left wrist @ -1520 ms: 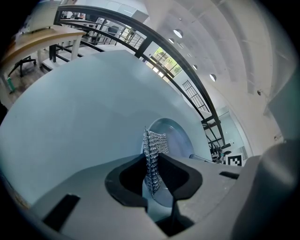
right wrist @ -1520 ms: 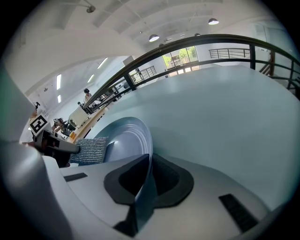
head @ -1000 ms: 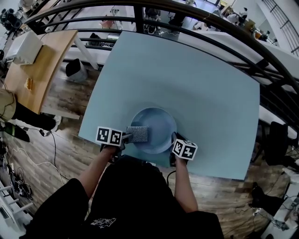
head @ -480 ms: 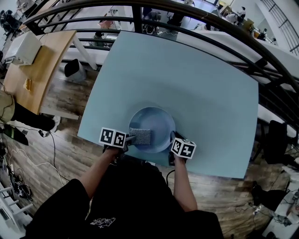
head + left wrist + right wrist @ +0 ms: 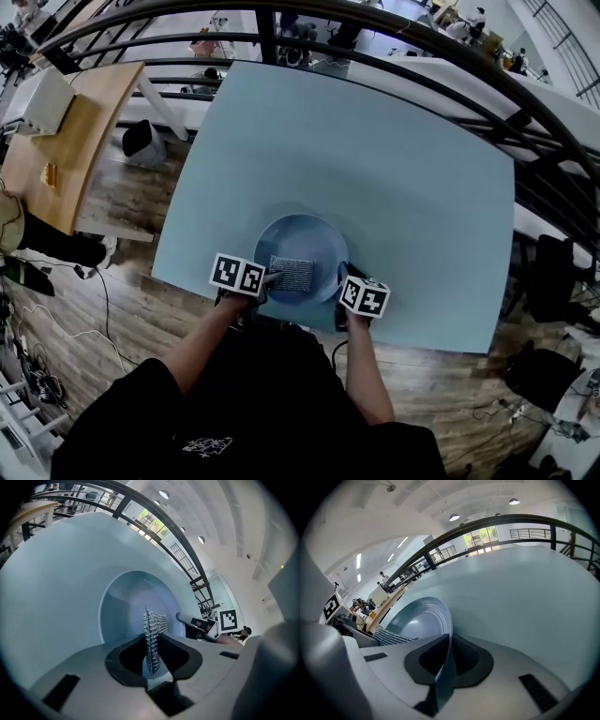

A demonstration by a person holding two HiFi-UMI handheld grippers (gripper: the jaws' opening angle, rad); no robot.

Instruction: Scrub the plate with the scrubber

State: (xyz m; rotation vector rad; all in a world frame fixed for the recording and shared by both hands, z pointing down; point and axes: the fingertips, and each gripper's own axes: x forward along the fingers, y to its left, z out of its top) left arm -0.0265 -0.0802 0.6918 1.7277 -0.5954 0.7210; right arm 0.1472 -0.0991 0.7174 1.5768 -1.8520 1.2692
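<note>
Table [image 5: 394,169]: right gripper [image 5: 343,277] clamps plate [image 5: 309,239]; left gripper [image 5: 266,278] holds scrubber [image 5: 292,274] flat, pointing right.

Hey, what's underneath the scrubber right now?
The blue plate: the scrubber, held by the left gripper, sits over the plate's near part. The patch of plate directly beneath is covered, so its state cannot be seen.
</note>
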